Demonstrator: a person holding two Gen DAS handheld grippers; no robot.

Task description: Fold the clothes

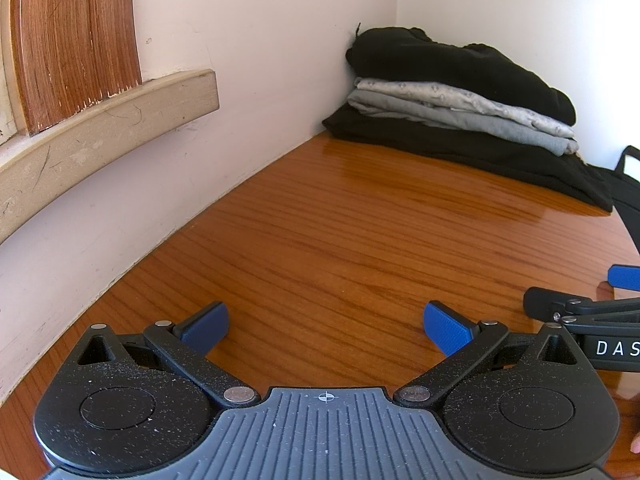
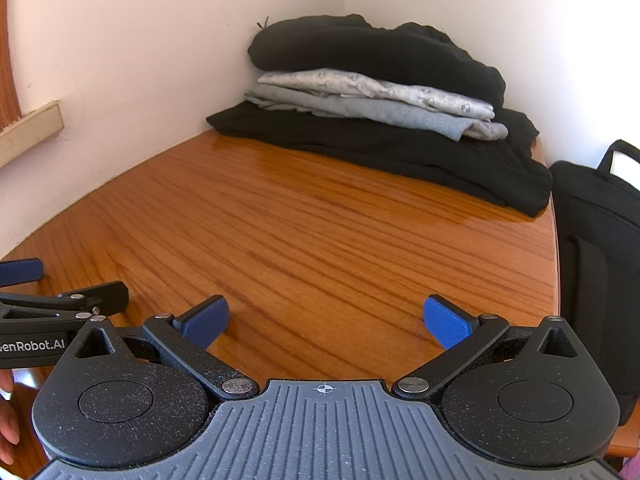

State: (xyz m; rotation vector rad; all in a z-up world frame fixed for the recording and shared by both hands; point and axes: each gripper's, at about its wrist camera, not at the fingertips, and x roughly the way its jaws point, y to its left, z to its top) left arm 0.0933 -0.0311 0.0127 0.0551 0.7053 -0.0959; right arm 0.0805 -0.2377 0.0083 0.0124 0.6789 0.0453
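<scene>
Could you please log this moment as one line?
left gripper open | right gripper open | both empty | folded stack in table corner

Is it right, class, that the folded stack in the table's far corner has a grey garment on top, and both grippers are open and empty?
Not quite. The stack in the table's far corner has a black garment on top, as the right wrist view shows; the grey ones lie beneath it. Both the left gripper and right gripper are open and empty.

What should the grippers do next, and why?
Probably reach forward toward the clothes pile in the corner. Both the left hand-held gripper and the right hand-held gripper are open and empty over bare wooden table, and no garment lies within their fingers. The stack already looks folded, so no unfolded piece is visible.
</scene>
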